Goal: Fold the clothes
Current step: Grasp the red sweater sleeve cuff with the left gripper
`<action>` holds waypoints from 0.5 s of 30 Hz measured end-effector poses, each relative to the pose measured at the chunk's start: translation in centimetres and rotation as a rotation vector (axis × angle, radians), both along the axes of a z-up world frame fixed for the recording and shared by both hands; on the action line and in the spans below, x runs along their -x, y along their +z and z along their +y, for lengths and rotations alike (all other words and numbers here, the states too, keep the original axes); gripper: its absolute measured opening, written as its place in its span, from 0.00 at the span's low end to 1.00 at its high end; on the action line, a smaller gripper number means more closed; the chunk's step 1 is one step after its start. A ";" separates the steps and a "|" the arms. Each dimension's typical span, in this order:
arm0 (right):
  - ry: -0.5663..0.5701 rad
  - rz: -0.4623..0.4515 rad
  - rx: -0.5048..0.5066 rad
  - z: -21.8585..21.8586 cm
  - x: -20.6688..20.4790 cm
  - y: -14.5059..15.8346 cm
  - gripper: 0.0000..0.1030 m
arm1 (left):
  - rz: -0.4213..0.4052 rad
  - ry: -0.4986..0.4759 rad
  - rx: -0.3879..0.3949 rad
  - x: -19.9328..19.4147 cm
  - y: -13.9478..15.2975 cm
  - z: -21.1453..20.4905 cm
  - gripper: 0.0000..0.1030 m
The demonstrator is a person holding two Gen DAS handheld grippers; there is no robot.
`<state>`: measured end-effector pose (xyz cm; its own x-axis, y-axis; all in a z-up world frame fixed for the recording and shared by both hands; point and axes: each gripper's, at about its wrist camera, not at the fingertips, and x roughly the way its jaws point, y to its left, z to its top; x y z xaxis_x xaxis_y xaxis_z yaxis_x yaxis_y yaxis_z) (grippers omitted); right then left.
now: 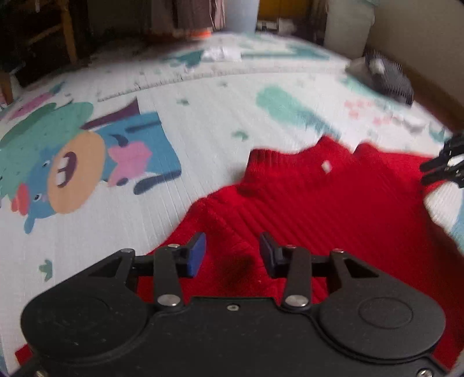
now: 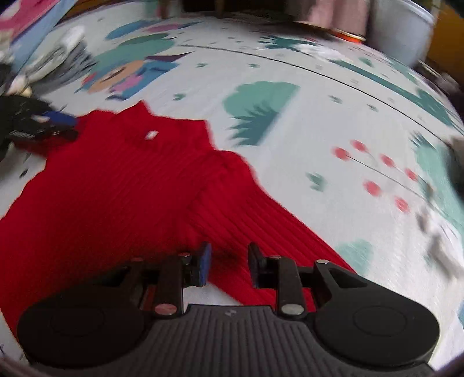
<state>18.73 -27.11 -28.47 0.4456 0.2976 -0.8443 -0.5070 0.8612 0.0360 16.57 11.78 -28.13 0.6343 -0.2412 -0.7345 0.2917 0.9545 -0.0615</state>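
A red ribbed sweater [image 1: 319,203] lies spread on a cartoon-printed play mat [image 1: 203,121]; its collar with a small white label points away. My left gripper [image 1: 232,252] is open, its blue pads just above the sweater's left part. My right gripper [image 2: 229,266] is open over the sweater [image 2: 116,179] near its right sleeve. Each gripper shows at the edge of the other view: the right one [image 1: 443,162] and the left one [image 2: 43,124]. Both views are motion-blurred.
The play mat [image 2: 319,116] carries animal and plant prints. A grey and black bundle [image 1: 385,78] lies at the mat's far right. A pale cylinder [image 1: 242,14], hanging fabric and a wooden chair [image 1: 66,32] stand beyond the mat.
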 end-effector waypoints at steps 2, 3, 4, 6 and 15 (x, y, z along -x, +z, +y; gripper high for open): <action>-0.102 0.032 -0.028 -2.3 0.6 0.2 0.28 | 0.007 0.050 0.033 1.7 0.3 1.3 0.39; -0.160 0.050 -0.051 -3.5 1.0 0.1 0.28 | 0.020 0.090 0.053 2.7 0.4 2.3 0.39; -0.219 0.066 -0.078 -4.8 1.6 0.0 0.28 | 0.033 0.134 0.069 3.7 0.4 3.3 0.39; -0.324 0.091 -0.120 -7.2 2.9 -0.3 0.29 | 0.053 0.220 0.096 5.9 0.5 5.5 0.39; -0.685 0.107 -0.239 -16.4 5.4 -2.7 0.34 | 0.093 0.713 0.311 12.9 0.3 17.0 0.41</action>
